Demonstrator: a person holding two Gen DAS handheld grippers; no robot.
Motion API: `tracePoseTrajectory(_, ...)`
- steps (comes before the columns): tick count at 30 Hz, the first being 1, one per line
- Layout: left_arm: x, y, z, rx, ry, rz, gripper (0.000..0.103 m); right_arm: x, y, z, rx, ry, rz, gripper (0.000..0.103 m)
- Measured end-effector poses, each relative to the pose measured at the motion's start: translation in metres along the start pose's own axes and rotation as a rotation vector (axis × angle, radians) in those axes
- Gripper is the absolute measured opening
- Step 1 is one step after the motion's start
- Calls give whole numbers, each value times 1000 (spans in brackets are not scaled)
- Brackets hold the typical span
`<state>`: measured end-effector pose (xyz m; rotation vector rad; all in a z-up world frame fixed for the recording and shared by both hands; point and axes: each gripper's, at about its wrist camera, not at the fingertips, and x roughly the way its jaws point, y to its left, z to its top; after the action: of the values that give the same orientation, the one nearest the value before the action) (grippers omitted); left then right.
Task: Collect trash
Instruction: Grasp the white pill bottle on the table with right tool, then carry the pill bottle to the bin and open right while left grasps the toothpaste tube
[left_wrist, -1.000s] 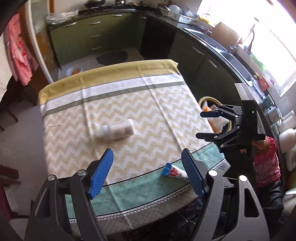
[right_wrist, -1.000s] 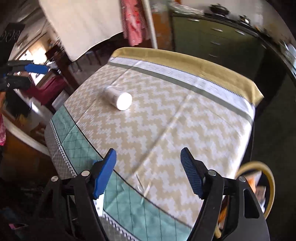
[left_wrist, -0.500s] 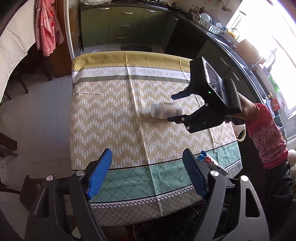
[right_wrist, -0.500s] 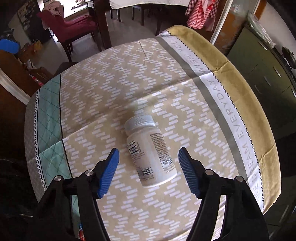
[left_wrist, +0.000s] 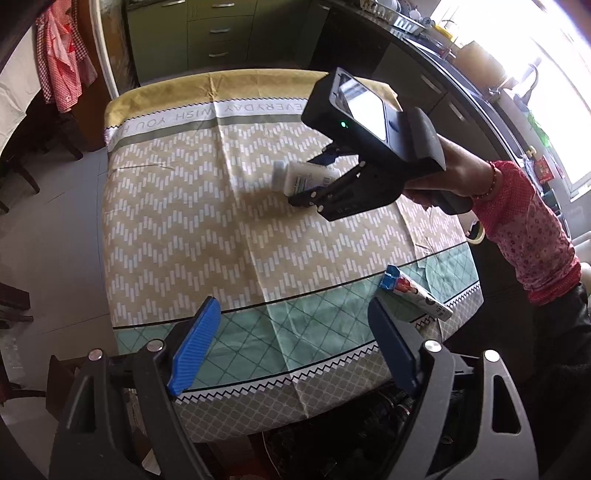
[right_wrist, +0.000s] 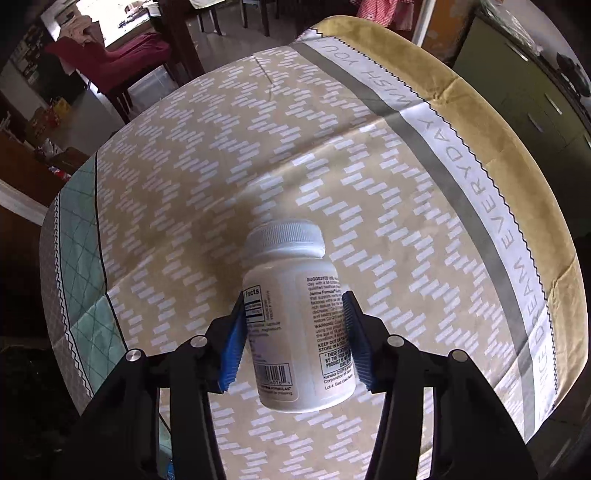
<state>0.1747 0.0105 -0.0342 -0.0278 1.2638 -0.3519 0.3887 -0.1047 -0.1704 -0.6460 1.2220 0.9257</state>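
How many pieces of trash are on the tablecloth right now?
2. A white pill bottle lies mid-cloth between the right gripper jaws. A small wrapper lies on the green border near the edge. More may be hidden.

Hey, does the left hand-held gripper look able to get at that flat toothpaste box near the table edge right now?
Probably yes. The left hand-held gripper is open and empty, and the toothpaste box lies uncovered on the tablecloth just beyond its right finger. The right hand-held gripper is busy farther away on the white bottle.
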Motion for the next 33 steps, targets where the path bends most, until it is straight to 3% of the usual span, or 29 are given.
tracePoseTrajectory(6,45,-59,6,111,105,-57,78,-48,-38,-64,204,-73,29,50)
tracePoseTrajectory(11,102,-104,10,94,258,-176,78,-87,-44,-138,343,-97,2,50)
tracePoseTrajectory(18,137,-179,14,288,313,-119,78,-130,-47,-253,495,-123,-33,48)
tracePoseTrajectory(20,140,-191,13,297,340,-101,78,-140,-49,-281,529,-134,-47,47)
tracePoseTrajectory(22,143,-194,11,223,388,-139,78,-146,-51,-305,562,-143,-52,47)
tracePoseTrajectory(25,144,-187,7,61,398,-138,78,-154,-51,-330,585,-161,-60,47)
tracePoseTrajectory(28,149,-180,-1,-92,414,-136,78,-156,-51,-341,590,-179,-57,47)
tracePoseTrajectory(33,161,-176,-5,-242,418,-134,78,-158,-61,-346,609,-212,-66,47)
